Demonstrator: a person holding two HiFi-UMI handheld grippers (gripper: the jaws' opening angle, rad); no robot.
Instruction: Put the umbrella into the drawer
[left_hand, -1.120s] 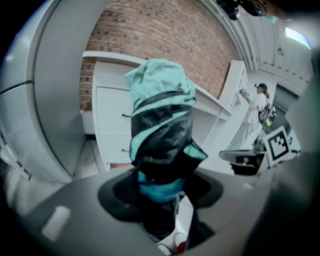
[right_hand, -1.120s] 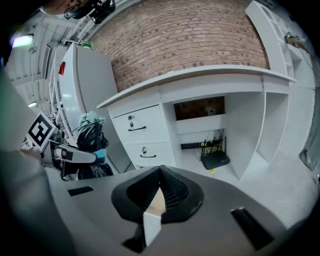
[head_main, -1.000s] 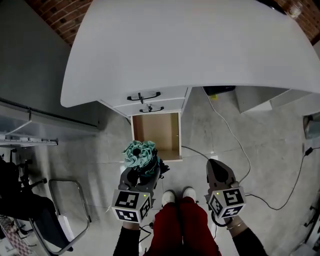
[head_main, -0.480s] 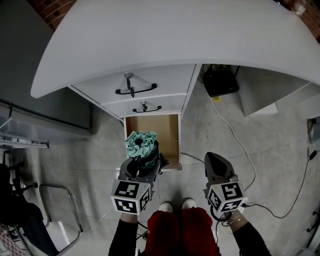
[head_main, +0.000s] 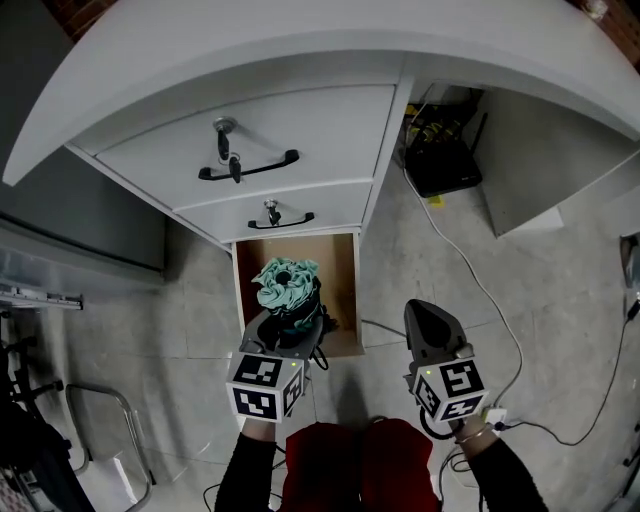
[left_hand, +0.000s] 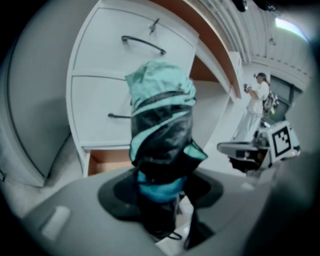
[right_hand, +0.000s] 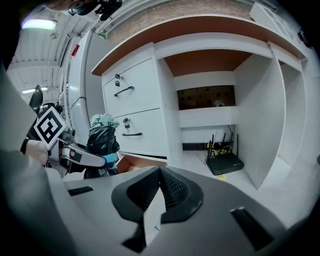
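A folded teal and black umbrella stands nearly upright between the jaws of my left gripper, which is shut on its lower part. In the head view its teal top lies over the open bottom drawer with the wooden inside. The same drawer shows low behind the umbrella in the left gripper view. My right gripper hangs to the right of the drawer, jaws shut and empty. From its view I see the umbrella and the drawer at the left.
Two shut white drawers with black handles sit above the open one, under the white desk top. A black router and cables lie in the desk's open bay. A person stands far off. Red trouser legs are below.
Both grippers have come down and closer to the cabinet. The umbrella, before over the floor in front of the drawer, now lies over the drawer's opening. The grip is unchanged.
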